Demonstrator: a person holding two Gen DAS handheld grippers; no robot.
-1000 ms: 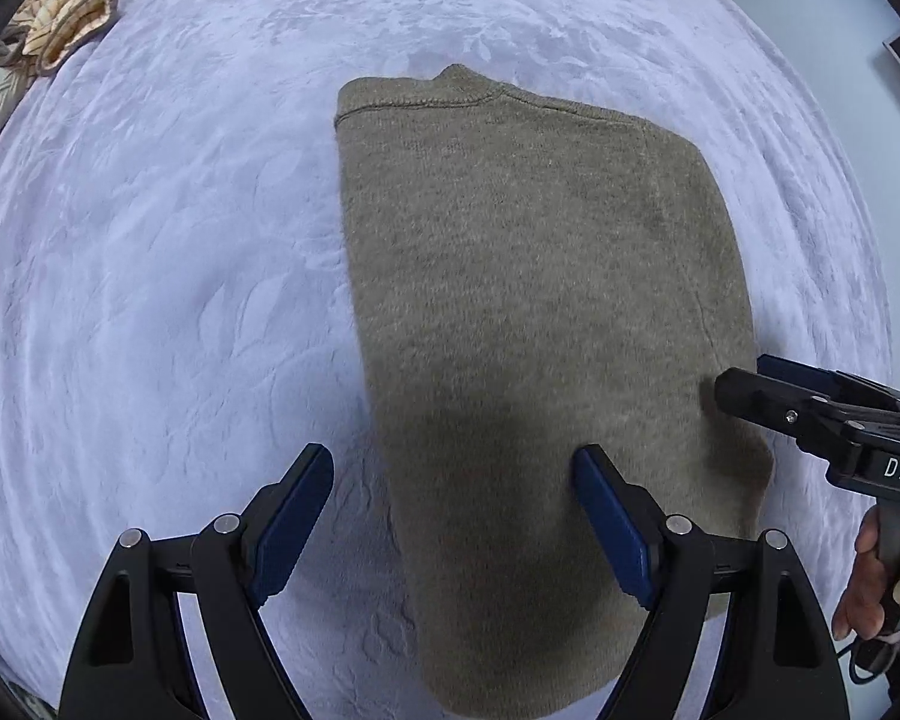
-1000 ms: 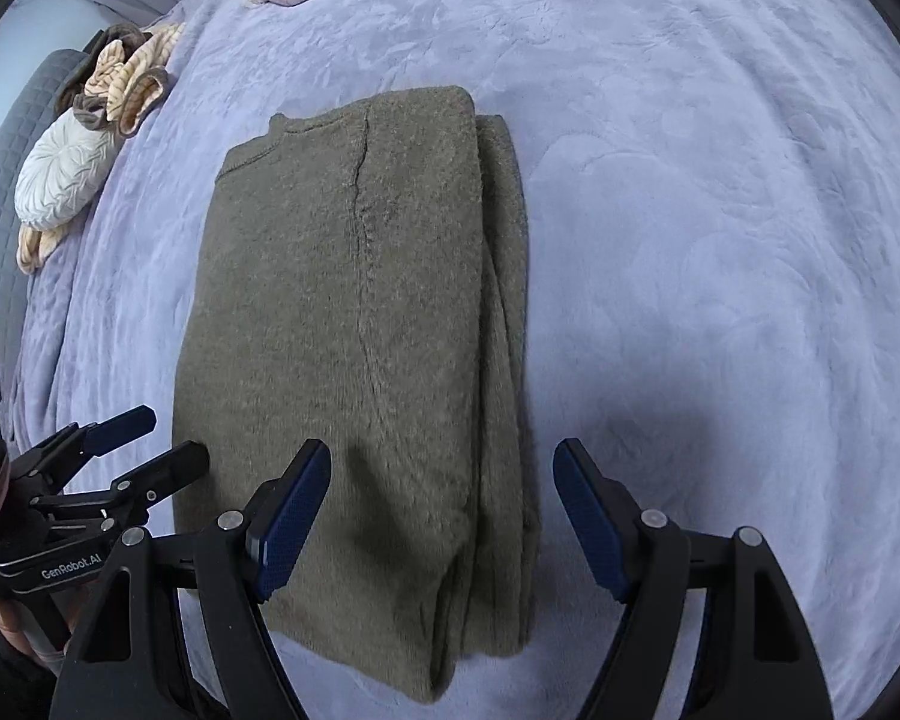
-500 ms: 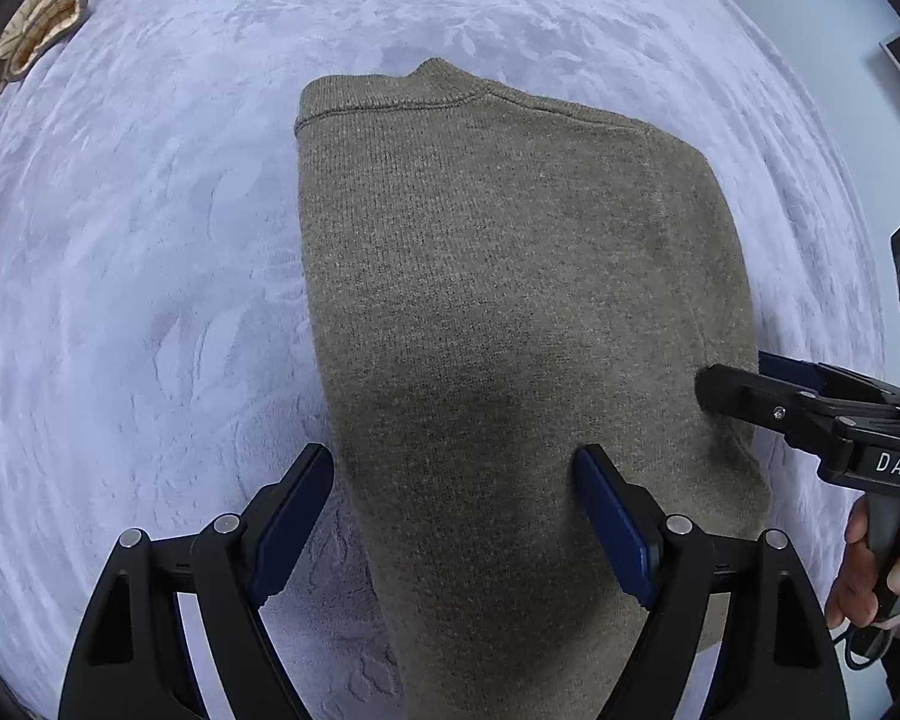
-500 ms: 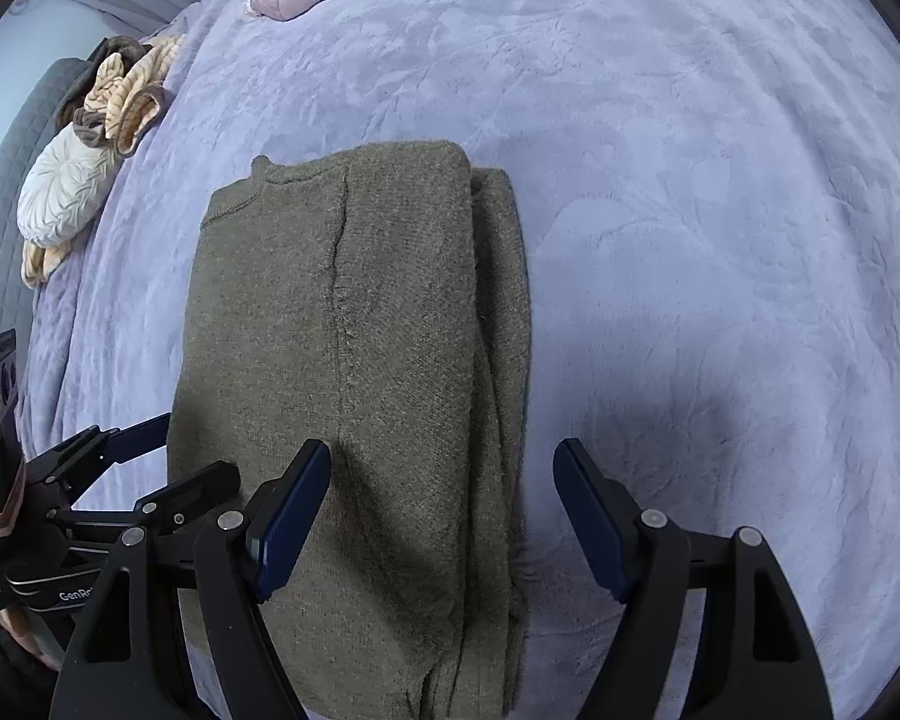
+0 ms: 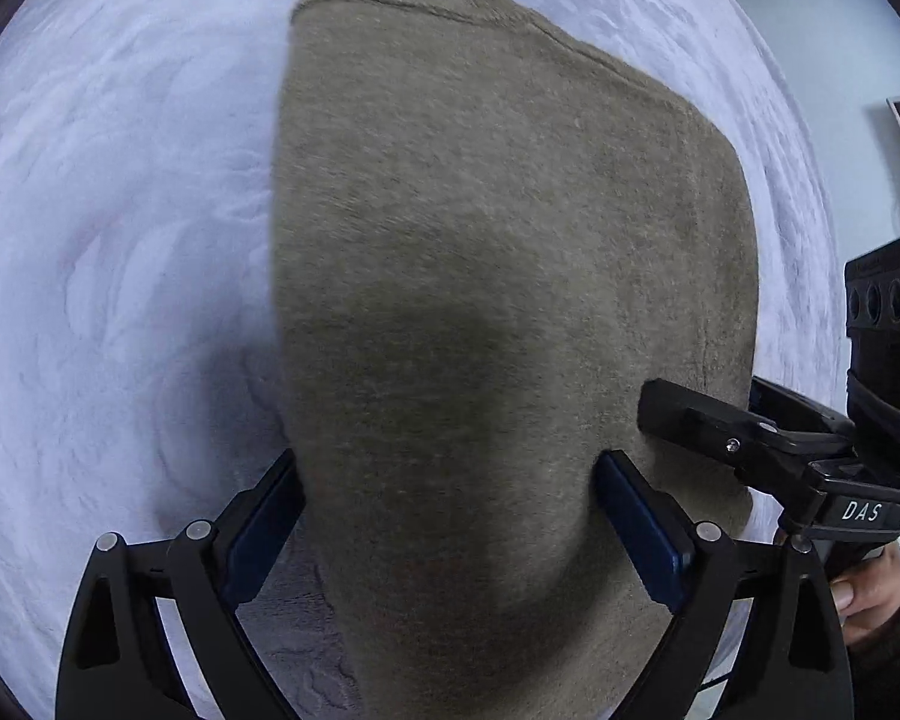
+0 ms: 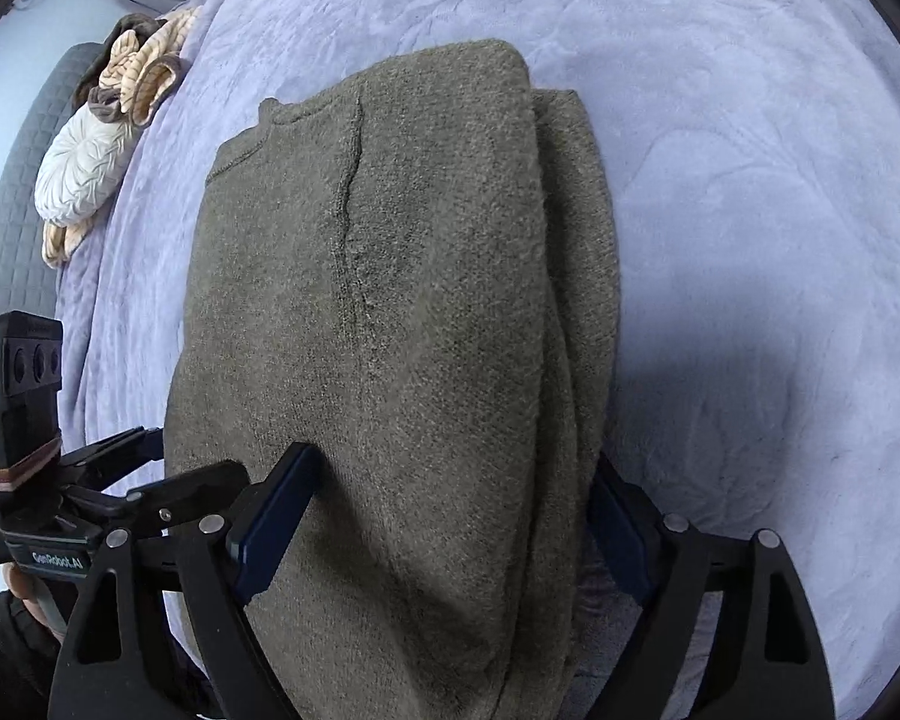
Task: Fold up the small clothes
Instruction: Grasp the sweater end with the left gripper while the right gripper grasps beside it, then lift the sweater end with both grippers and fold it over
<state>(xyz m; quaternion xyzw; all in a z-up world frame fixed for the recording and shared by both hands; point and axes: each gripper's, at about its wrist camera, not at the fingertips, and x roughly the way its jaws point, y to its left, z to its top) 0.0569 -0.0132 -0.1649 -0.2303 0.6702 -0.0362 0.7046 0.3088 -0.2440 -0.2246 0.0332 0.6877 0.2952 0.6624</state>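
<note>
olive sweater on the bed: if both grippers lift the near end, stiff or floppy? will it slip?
Likely floppy: the olive sweater is a soft knit, folded lengthwise in layers, so the far end should sag and the right-hand layers may splay. Slip seems unlikely: fuzzy surface. The left gripper and right gripper are opening, straddling its near edges, not pinching yet.

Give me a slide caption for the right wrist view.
Right gripper opening astride the folded sweater on the bed.

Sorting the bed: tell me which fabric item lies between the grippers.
The olive sweater, folded mid-bed; the cream ruffled cloth and white cushion sit far off by the headboard.
</note>
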